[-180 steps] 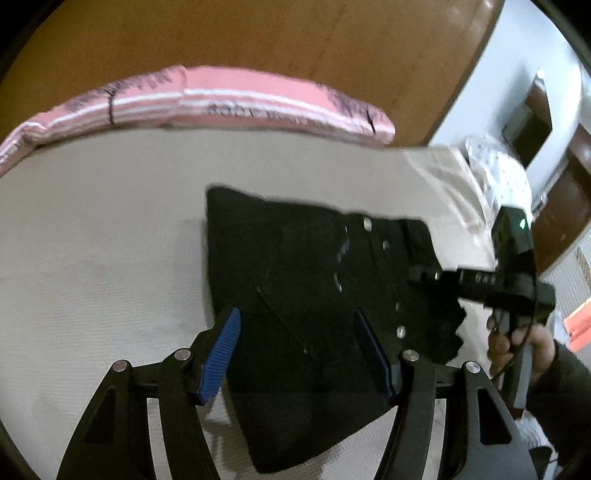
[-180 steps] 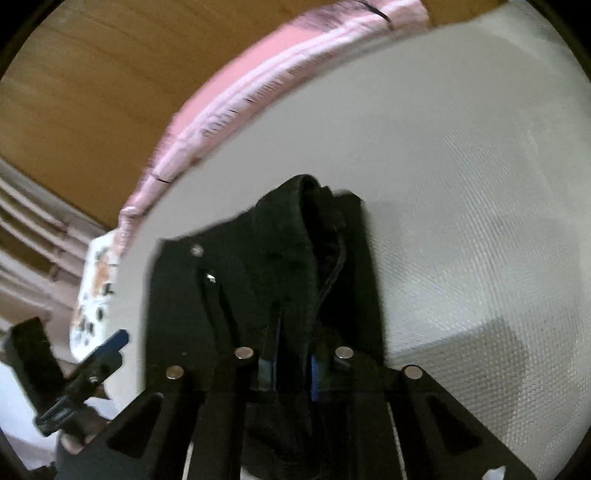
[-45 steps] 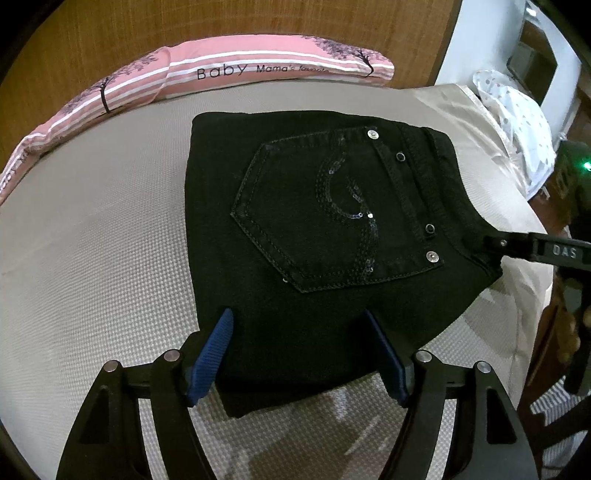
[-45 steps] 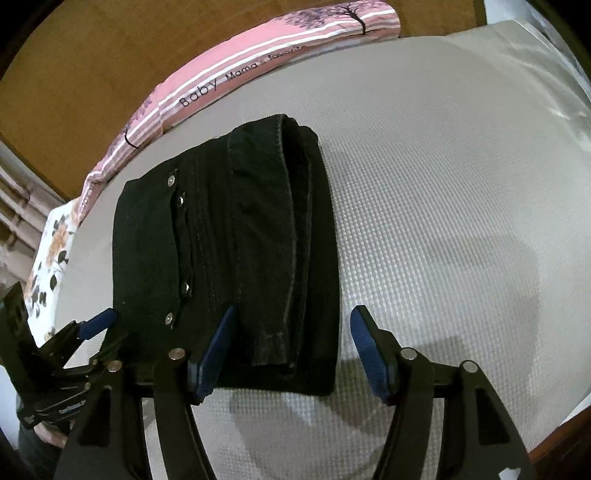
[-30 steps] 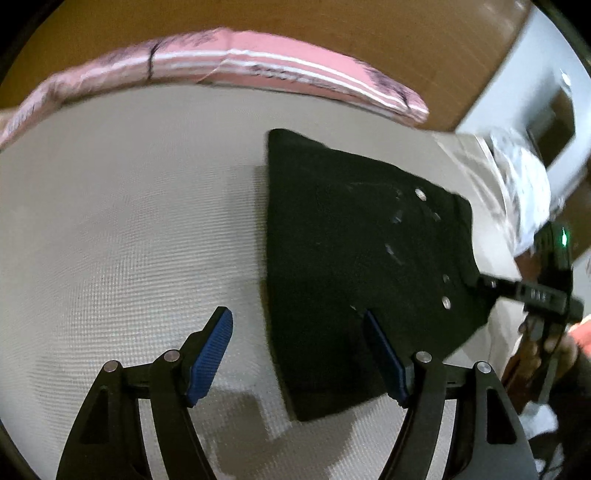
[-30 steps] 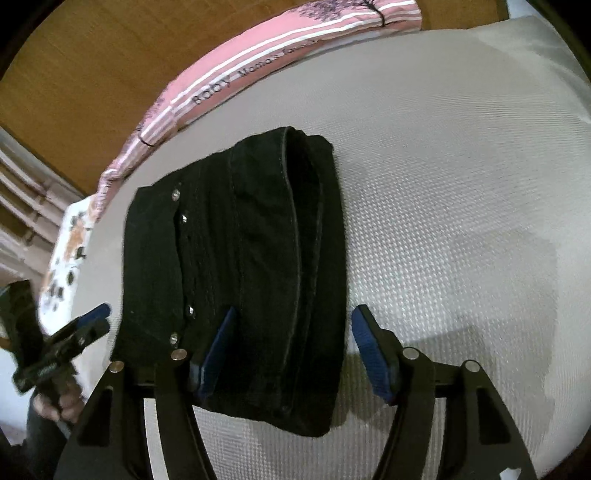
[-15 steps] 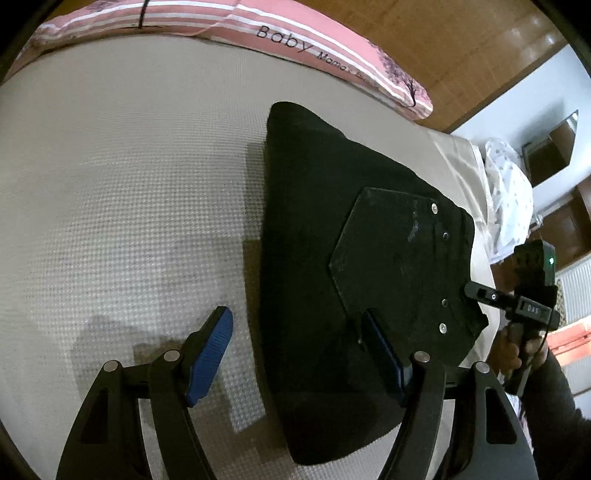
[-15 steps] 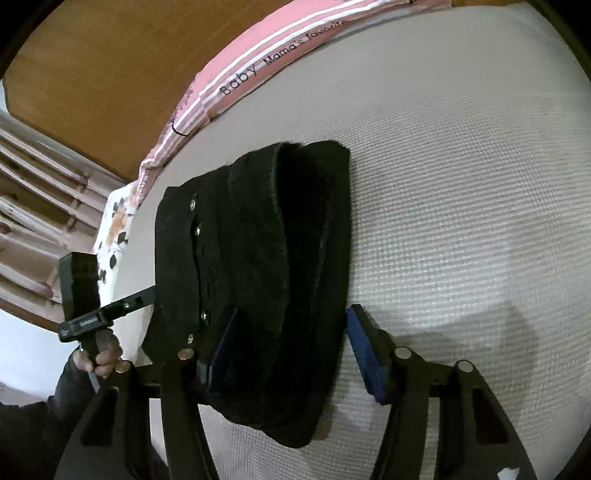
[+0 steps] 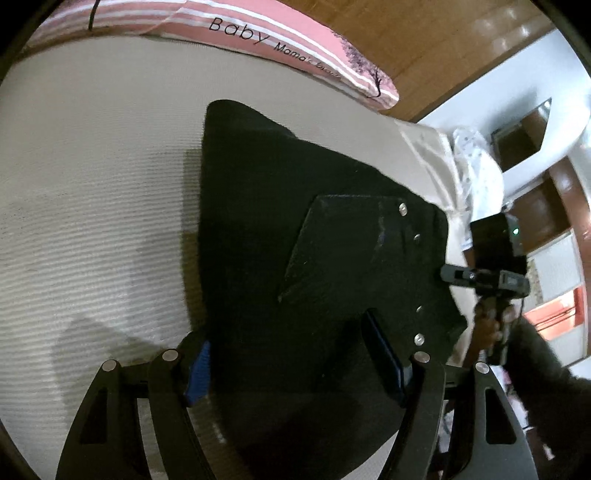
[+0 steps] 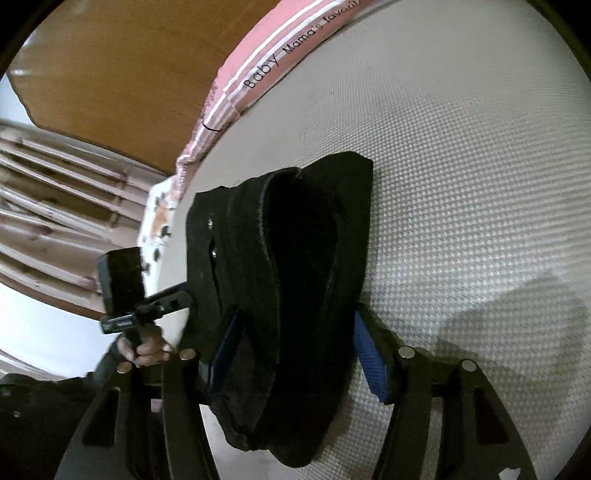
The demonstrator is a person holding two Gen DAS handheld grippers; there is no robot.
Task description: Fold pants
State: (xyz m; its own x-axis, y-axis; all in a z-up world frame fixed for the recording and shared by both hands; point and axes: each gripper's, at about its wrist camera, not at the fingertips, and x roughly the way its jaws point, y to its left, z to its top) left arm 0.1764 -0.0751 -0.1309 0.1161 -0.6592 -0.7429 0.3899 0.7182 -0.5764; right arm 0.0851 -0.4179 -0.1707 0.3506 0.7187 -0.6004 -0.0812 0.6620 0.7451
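Observation:
Folded black pants lie on the beige bed, back pocket up. My left gripper is open, its blue pads astride the near edge of the pants, one pad at the left fold. In the right wrist view the pants show their thick stacked waistband end. My right gripper is open and straddles that end, one blue pad on the mattress side. Each gripper shows in the other's view: the right, the left.
A pink "Baby" pillow lies along the wooden headboard. The beige mattress spreads to the left of the pants. A floral cloth lies at the bed's edge, with white wall and dark furniture beyond.
Both grippers have moved in closer and lower over the pants, which now sit between their open pads. The pants have not visibly shifted on the bed.

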